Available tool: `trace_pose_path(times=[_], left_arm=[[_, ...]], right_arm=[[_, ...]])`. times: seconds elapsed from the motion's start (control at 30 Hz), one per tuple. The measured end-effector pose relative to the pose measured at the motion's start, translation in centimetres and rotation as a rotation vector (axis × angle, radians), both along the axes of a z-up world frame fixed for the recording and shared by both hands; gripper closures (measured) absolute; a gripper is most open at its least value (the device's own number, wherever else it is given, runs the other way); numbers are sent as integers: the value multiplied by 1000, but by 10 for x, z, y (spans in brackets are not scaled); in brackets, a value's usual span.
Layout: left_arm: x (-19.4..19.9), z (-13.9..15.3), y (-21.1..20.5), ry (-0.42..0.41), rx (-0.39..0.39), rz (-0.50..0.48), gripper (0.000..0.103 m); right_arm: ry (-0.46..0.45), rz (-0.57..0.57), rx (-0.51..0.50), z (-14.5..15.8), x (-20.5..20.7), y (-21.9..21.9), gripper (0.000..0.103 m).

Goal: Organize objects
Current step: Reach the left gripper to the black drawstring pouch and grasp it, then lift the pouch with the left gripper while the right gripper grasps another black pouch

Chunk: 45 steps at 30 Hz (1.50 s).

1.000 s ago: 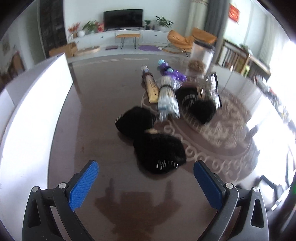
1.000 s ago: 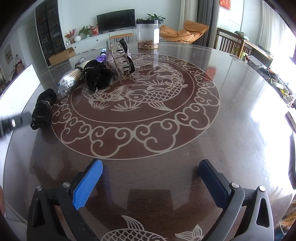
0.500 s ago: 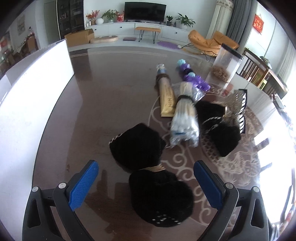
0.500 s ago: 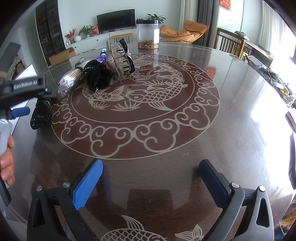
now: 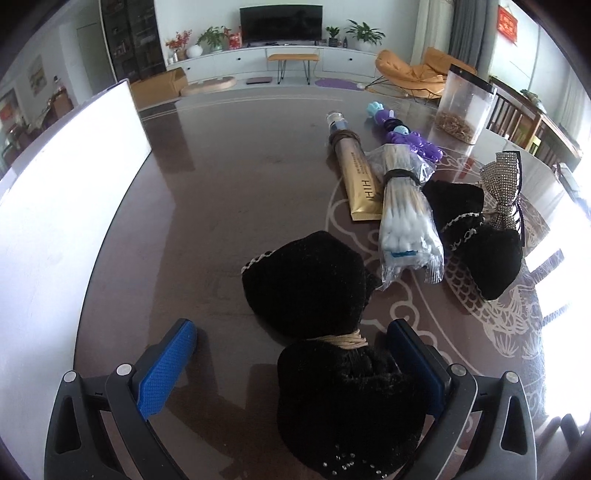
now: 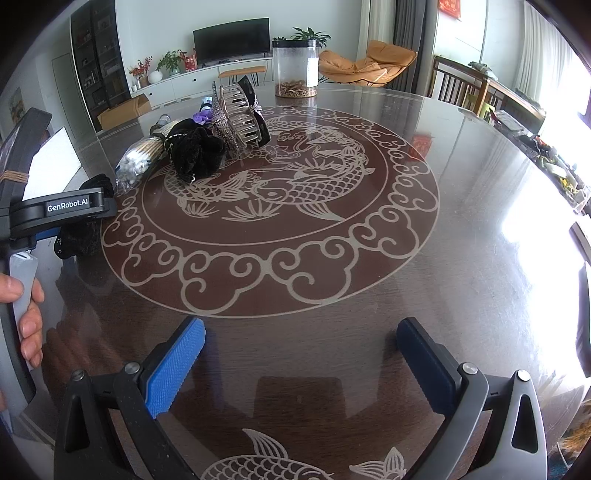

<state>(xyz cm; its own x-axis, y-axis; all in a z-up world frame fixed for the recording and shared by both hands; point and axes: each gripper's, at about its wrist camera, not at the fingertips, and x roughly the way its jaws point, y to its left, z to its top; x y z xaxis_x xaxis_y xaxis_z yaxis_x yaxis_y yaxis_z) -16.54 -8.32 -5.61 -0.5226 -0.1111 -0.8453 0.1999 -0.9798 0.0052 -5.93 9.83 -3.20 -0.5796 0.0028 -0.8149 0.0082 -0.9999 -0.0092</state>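
While both fingers stand wide apart, the left hand-held gripper (image 5: 291, 354) straddles the near black velvet bow (image 5: 332, 332) on the tabletop (image 5: 221, 192); the right hand-held gripper (image 6: 301, 350), likewise spread, hovers over bare tabletop.

A home living room — television (image 5: 280, 20), orange lounge chair (image 6: 365, 61), potted plants (image 6: 309, 34).

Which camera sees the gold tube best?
The left wrist view. There the gold tube lies in full on the table, beside the cotton swab bundle. In the right wrist view it is mostly hidden behind the swabs and black bow.
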Motion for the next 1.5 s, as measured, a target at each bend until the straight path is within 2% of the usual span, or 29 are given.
trace_pose_path(times=[0.1, 0.3, 0.4, 0.47, 0.5, 0.53, 0.57, 0.73, 0.9, 1.0, 1.13, 1.23, 1.3, 1.5], left_arm=[[2, 0, -1, 25, -5, -33, 0], [0, 1, -5, 4, -2, -114, 0], [5, 2, -8, 17, -7, -103, 3], [13, 6, -8, 54, -13, -107, 33], [16, 8, -8, 63, -16, -115, 41], [20, 9, -7, 69, -16, -124, 56], [23, 10, -7, 71, -18, -130, 65], [48, 11, -6, 81, -21, -158, 66], [71, 10, -7, 79, -21, -192, 66], [79, 10, -8, 83, -22, -207, 59], [80, 5, -16, 72, -16, -163, 21], [78, 4, -16, 61, -13, -163, 13], [76, 2, -15, 42, -12, -166, 1], [77, 0, -15, 43, -5, -167, 0]], right_arm=[[0, 0, 0, 0, 0, 0, 0], [0, 0, 0, 0, 0, 0, 0], [0, 0, 0, 0, 0, 0, 0], [0, 0, 0, 0, 0, 0, 0], [0, 0, 0, 0, 0, 0, 0], [0, 0, 0, 0, 0, 0, 0], [0, 0, 0, 0, 0, 0, 0], [0, 0, 0, 0, 0, 0, 0], [0, 0, 0, 0, 0, 0, 0], [0, 0, 0, 0, 0, 0, 0], [0, 0, 0, 0, 0, 0, 0], [0, 0, 0, 0, 0, 0, 0], [0, 0, 0, 0, 0, 0, 0], [0, 0, 0, 0, 0, 0, 0]])
